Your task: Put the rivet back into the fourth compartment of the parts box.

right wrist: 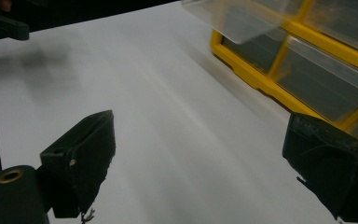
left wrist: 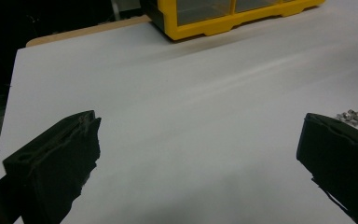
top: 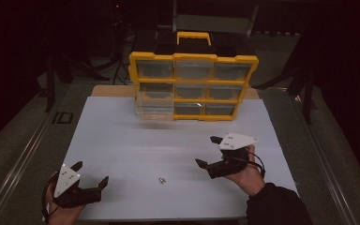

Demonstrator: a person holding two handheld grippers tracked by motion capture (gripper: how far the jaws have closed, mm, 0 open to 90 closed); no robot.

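Note:
A yellow organizer [top: 193, 84] with clear drawers stands upright at the back of the white table [top: 122, 140]; its bottom-left drawer [top: 154, 105] is pulled partly out. A small pile of metal parts [top: 161, 179] lies near the front middle, also in the left gripper view as tiny metal parts [left wrist: 350, 116] just beyond the right jaw. My left gripper [top: 91, 173] is held low at the front left, open and empty. My right gripper [top: 208, 151] hovers at the front right, open and empty, aimed left toward the organizer [right wrist: 307, 51].
The table's front edge runs just behind both hands. A wooden board edge [top: 112, 90] shows behind the white sheet. Dark stands and a metal rail [top: 23, 154] flank the table on the grey floor.

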